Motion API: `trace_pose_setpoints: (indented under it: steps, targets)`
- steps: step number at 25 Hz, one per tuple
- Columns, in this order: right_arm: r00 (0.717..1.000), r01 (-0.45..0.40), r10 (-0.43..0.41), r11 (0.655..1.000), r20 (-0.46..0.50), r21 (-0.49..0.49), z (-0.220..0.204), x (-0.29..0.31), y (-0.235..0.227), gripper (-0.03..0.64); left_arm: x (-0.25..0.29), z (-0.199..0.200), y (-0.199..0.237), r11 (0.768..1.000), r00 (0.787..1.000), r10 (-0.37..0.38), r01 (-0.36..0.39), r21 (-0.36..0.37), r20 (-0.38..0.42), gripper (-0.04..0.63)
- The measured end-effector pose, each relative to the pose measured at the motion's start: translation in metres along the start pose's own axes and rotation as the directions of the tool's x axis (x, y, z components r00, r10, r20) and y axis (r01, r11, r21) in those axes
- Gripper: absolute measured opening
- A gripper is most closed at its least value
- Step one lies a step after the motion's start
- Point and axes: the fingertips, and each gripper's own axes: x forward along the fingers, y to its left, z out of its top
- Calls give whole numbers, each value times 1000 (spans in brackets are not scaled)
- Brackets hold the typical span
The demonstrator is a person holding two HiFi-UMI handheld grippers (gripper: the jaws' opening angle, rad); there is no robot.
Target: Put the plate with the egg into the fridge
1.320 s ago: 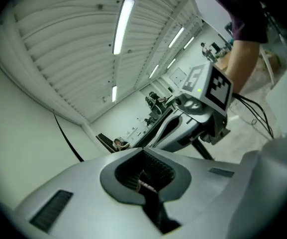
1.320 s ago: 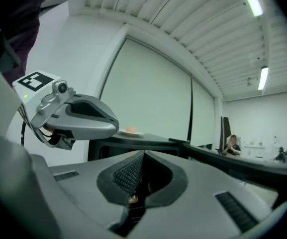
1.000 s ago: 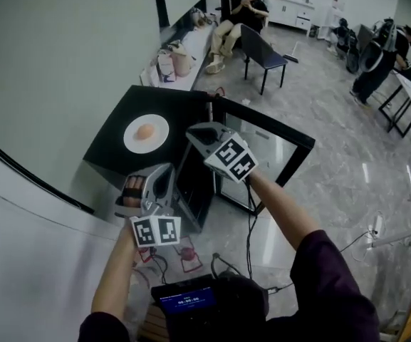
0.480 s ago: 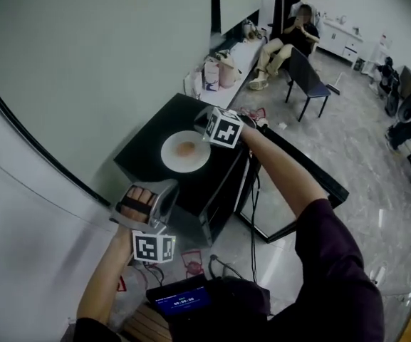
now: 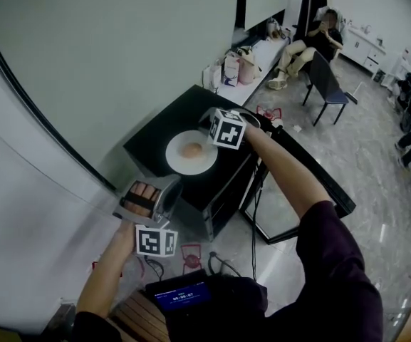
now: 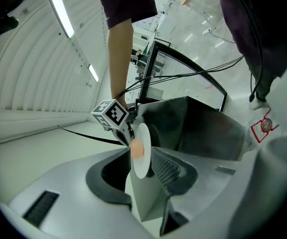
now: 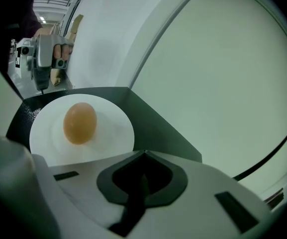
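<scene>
Fridge (image 5: 223,184) door (image 5: 271,209) standing open. Plate (image 5: 191,164) with egg (image 5: 191,149) lying on tabletop (image 5: 161,137) atop fridge, frame centre; loading pending. Right gripper (image 7: 143,156) clenched, empty, hovering at plate rim. Left gripper (image 5: 168,191) released, idling lower left.

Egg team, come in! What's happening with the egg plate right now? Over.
Left gripper open, empty, off to the side. Right gripper fingers together at plate rim. Egg on plate, atop fridge. Door open, nothing seen in the way.
</scene>
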Motion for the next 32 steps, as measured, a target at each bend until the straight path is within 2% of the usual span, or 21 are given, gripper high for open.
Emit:
trace_pose_setpoints:
  steps: [4,9,12,15,18,19,20,23,27,29,32]
  targets:
    - [1000,-9,10,999,21,-44,22,-18,30,6,-24,1,-10,1000,999,-7,8,30,-45,102]
    - [998,-21,25,996,55,-83,36,-17,47,6,-20,-10,-18,998,997,14,-9,57,-76,104]
    - [997,-42,48,996,67,-79,41,-17,60,6,-22,-11,-27,997,996,-5,12,80,-86,104]
    - [994,-71,75,996,84,-53,47,-17,67,6,-21,-17,-35,993,995,-22,34,117,-100,103]
    - [992,-79,81,997,101,-25,52,-20,73,6,-19,-22,-38,990,994,0,15,137,-107,100]
    - [991,-71,72,997,112,-10,54,-21,73,6,-18,-22,-37,990,994,16,-1,140,-104,55]
    - [990,-61,59,998,130,15,56,-23,73,6,-18,-23,-37,990,994,29,-14,143,-102,28]
    - [981,-35,8,990,194,134,59,-33,67,6,-18,-23,-36,989,994,39,-24,146,-99,20]
    - [952,-34,-67,946,300,321,57,-62,58,6,-19,-22,-32,986,994,61,-46,159,-91,18]
    - [923,-44,-130,900,364,433,51,-82,53,6,-20,-21,-31,989,994,73,-61,136,-82,18]
    - [865,-73,-240,808,440,584,40,-114,50,6,-25,-18,-24,989,993,93,-84,124,-73,18]
